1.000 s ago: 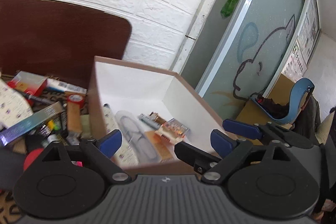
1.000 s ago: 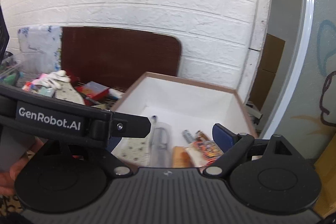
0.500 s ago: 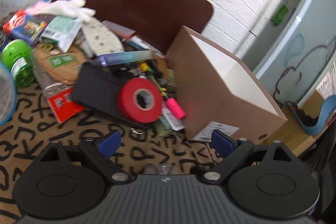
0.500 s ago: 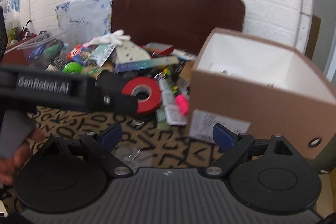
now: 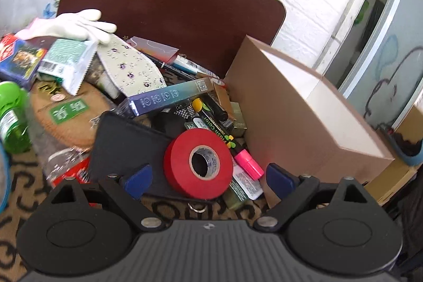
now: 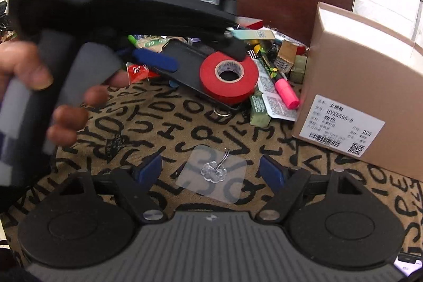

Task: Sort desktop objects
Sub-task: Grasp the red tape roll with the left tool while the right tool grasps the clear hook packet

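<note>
Swung both grippers away from above the cardboard box (image 5: pixel 304 107) and down toward the clutter on the worktop (image 6: pixel 164 128). Left gripper (image 5: pixel 208 176) noted with fingers (image 5: pixel 138 177) spread wide and holding nothing; red tape roll (image 5: pixel 199 163) found directly between and just ahead of them, resting on a flat black case (image 5: pixel 124 147). Pink highlighter (image 5: pixel 248 163) recorded just beyond the tape, toward the box wall. Right gripper (image 6: pixel 211 171) likewise observed with fingers (image 6: pixel 150 167) apart and empty, poised over a clear adhesive hook (image 6: pixel 212 173) lying on the lettered mat between them. Box interior not visible at this moment; contents could not be confirmed. Judged well short of completion: large heap remained unsorted ahead of the left fingers, including a long blue carton (image 5: pixel 169 97), a white glove (image 5: pixel 76 25) and a green bottle (image 5: pixel 12 118). Tape roll and hook assessed as probable next picks.
</note>
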The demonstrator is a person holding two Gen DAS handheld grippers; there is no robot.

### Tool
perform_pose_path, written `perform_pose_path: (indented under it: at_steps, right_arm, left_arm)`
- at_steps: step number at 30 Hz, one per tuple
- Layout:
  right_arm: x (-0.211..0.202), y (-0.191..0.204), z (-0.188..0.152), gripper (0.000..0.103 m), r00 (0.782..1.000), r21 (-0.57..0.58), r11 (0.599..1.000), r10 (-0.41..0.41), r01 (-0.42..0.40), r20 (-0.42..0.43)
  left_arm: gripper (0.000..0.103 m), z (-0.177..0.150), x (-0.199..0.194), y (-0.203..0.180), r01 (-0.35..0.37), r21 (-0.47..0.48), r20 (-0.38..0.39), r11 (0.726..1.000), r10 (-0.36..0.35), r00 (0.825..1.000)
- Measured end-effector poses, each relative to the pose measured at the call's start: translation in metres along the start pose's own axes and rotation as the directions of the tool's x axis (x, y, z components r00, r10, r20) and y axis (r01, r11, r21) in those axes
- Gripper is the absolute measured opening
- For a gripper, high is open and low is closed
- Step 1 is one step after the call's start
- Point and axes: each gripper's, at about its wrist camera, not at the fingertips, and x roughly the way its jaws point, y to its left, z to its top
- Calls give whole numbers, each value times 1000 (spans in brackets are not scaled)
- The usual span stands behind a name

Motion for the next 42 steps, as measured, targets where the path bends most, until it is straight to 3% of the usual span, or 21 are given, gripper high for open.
perform_pose_path:
  at_steps: [6,8,13,15,17,18,21,22,24,25,34,39,42]
  right_arm:
    - [7,0,-5,78,999,5,1000,12,-12,-32]
    - [8,-1,-6,77,999,16,1000,19,-18,-35]
    - [7,-5,-7,77,999,36,999,27,-26,-36]
    - [10,-5,-8,77,999,41,999,29,-28,-41]
    - [12,-4,-8,76,999,34,999,25,-24,-40]
    - [12,-3,-9,74,999,30,999,25,-24,-38]
    - [13,-3,-8,66,999,35,999,26,-25,-32]
    - [13,-3,-8,65,999,37,999,23,-22,-30]
    - [13,-3,-7,57,1000,34,999,16,-15,-22]
    - [14,-2,-6,57,1000,34,999,16,-15,-19]
    - [20,1,-6,63,1000,30,1000,-1,2,-14]
    - [11,1,-6,45,1000,33,999,-7,7,19]
    - [3,1,-5,43,1000,33,999,0,-1,30]
  left_arm:
    - [90,7,22,2,-12,11,-16,1000,12,1000]
    - [77,8,23,3,-11,17,-19,1000,12,1000]
    - [71,3,14,11,14,-22,-22,1000,-15,1000]
    - [57,3,17,11,-1,8,-25,1000,1,1000]
    - [32,3,21,11,-44,39,-33,998,45,998]
    - [29,3,22,11,-53,47,-30,997,54,998]
    - [33,4,25,10,-65,54,-25,996,67,997]
    - [39,4,26,8,-63,58,-25,996,65,998]
    - [36,3,29,4,-70,91,-26,993,73,997]
    - [27,3,30,2,-83,110,-28,990,86,996]
    - [27,5,31,0,-86,95,-51,992,92,994]
    - [25,4,24,2,-87,62,-74,994,91,993]
    - [25,0,16,4,-86,42,-75,995,89,993]
